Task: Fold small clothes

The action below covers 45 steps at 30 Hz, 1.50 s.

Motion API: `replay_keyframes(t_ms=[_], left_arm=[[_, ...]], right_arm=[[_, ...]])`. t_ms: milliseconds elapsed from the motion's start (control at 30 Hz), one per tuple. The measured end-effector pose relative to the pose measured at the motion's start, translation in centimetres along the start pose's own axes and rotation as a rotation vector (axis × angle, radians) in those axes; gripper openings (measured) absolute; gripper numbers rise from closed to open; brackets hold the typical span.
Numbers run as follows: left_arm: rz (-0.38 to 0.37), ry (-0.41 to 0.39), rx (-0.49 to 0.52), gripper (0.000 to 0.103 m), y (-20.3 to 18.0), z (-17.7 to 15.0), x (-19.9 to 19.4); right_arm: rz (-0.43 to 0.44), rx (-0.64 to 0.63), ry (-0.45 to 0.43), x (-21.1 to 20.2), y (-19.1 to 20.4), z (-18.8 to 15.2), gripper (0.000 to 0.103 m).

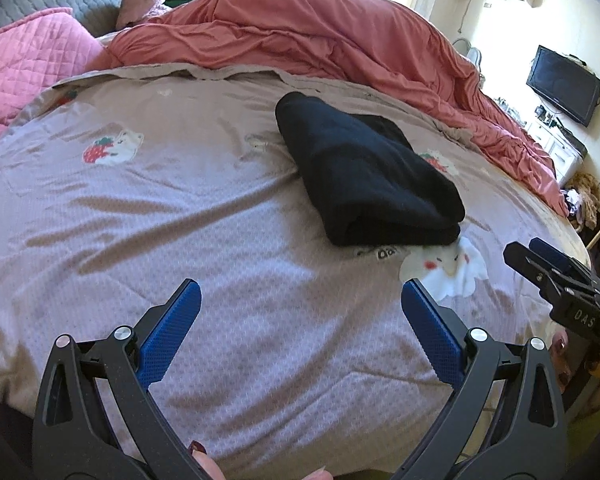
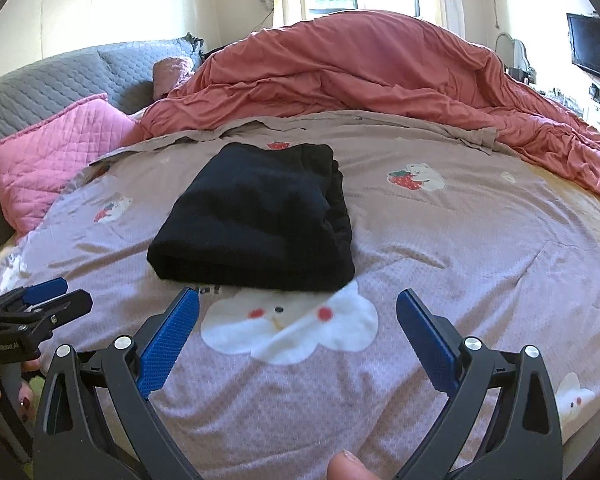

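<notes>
A black garment (image 1: 364, 172) lies folded into a thick rectangle on the mauve bedsheet (image 1: 180, 220); it also shows in the right wrist view (image 2: 260, 216), its folded edge just beyond a white cloud print (image 2: 292, 328). My left gripper (image 1: 300, 292) is open and empty, held above the sheet near the bed's front edge, short of the garment. My right gripper (image 2: 298, 300) is open and empty, just in front of the garment's near edge. Each gripper shows at the edge of the other's view: the right one (image 1: 540, 260), the left one (image 2: 52, 292).
A bunched coral duvet (image 2: 380, 76) lies across the far side of the bed. A pink quilted pillow (image 2: 52, 152) and a grey headboard (image 2: 40, 84) are at the left. A TV (image 1: 564, 84) and white cabinet stand at the right wall.
</notes>
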<state>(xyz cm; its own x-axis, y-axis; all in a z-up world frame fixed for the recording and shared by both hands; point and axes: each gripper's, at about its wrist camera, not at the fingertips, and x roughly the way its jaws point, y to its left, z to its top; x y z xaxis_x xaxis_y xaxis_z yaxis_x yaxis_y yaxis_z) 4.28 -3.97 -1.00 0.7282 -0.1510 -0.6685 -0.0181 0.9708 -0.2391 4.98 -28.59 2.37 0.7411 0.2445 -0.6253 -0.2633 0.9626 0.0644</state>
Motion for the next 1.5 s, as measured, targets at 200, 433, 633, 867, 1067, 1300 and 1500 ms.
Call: replay_keyframes(t_ms=[200, 433, 633, 867, 1067, 1300, 1500], left_arm=[[0.008, 0.010, -0.021, 0.094, 0.5, -0.3, 0.1], [0.013, 0.043, -0.035, 0.094, 0.8, -0.4, 0.8], [0.017, 0.045, -0.030, 0.094, 0.7, -0.5, 0.8], [0.027, 0.048, -0.031, 0.094, 0.6, -0.5, 0.9], [0.039, 0.050, -0.025, 0.094, 0.5, -0.6, 0.9], [0.048, 0.052, -0.018, 0.094, 0.4, -0.5, 1.0], [0.061, 0.056, -0.013, 0.094, 0.3, -0.6, 1.1]], right_arm=[[-0.024, -0.003, 0.053, 0.7, 0.3, -1.7, 0.098], [-0.037, 0.005, 0.064, 1.3, 0.5, -1.6, 0.098], [-0.033, 0.003, 0.066, 1.4, 0.5, -1.5, 0.098], [-0.037, 0.015, 0.065, 1.3, 0.2, -1.5, 0.098], [-0.037, 0.014, 0.067, 1.3, 0.2, -1.5, 0.098], [-0.043, 0.013, 0.062, 1.2, 0.1, -1.5, 0.098], [-0.045, 0.009, 0.069, 1.2, 0.1, -1.7, 0.098]])
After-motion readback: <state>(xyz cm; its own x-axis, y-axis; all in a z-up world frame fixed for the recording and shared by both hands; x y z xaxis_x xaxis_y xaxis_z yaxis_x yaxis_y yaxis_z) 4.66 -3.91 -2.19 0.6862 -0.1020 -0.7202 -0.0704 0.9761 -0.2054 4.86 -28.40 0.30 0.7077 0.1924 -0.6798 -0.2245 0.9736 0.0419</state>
